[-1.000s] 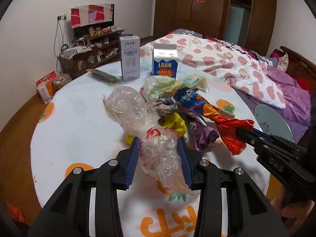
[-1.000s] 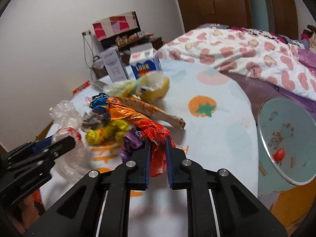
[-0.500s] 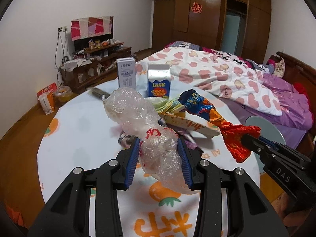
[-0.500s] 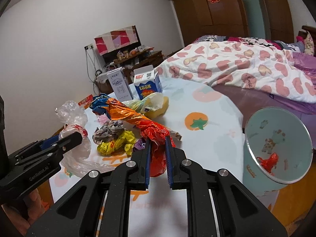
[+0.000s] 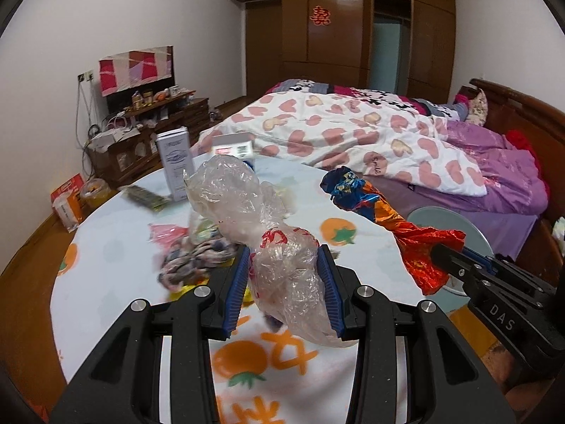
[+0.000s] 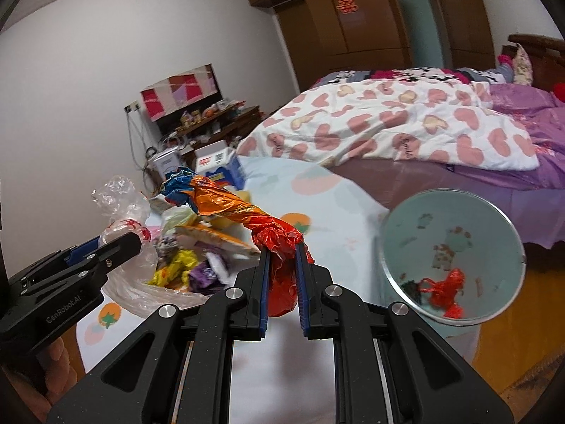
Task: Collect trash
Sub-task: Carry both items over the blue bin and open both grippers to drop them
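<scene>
left gripper [image 5: 286, 258] clamped on clear plastic bag [image 5: 243, 208], right gripper [image 6: 282, 252] clamped on orange/red foil wrapper [image 6: 243, 212], both above table [image 5: 116, 258]; bin [image 6: 452, 258] beside.

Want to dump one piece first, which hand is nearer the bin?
Probably the right: the right gripper, clamped on the crumpled foil wrapper, sits beside the bin. The left gripper holds the clear plastic bag farther over.

White walls [image 5: 123, 17]; dark wood wardrobe [image 5: 339, 35] far; bed [image 5: 388, 141] right under heart quilt; cluttered shelf unit [image 5: 148, 123] left; wood floor [image 5: 24, 254].
</scene>
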Demonstrator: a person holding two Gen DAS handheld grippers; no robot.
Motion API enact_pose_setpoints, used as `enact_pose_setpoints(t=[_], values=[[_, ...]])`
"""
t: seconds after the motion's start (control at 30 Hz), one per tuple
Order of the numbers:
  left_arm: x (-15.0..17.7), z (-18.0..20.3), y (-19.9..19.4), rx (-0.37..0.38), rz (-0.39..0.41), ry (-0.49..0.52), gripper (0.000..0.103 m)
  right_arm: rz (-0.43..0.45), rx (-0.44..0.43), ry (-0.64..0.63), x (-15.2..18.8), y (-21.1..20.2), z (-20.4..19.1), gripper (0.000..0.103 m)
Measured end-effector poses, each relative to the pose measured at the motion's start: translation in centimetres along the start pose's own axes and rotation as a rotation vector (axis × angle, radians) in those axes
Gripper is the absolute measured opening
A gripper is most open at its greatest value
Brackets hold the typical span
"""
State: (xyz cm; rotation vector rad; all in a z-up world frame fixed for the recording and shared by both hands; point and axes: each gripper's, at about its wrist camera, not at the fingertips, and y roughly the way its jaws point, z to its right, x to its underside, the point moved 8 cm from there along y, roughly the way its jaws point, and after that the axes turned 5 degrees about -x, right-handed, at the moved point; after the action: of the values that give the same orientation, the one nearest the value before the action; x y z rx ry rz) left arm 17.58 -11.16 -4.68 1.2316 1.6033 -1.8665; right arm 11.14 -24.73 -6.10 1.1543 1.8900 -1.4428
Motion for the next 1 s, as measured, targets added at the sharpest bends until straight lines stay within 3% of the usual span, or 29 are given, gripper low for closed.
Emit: enact_pose_setpoints(t=[1.0], values=[[-2.4,16.1,4.7,0.135,-0.001,0.213,0.039,0.050,0.201,0.200,-0.1,-3.1,15.0,0.014]])
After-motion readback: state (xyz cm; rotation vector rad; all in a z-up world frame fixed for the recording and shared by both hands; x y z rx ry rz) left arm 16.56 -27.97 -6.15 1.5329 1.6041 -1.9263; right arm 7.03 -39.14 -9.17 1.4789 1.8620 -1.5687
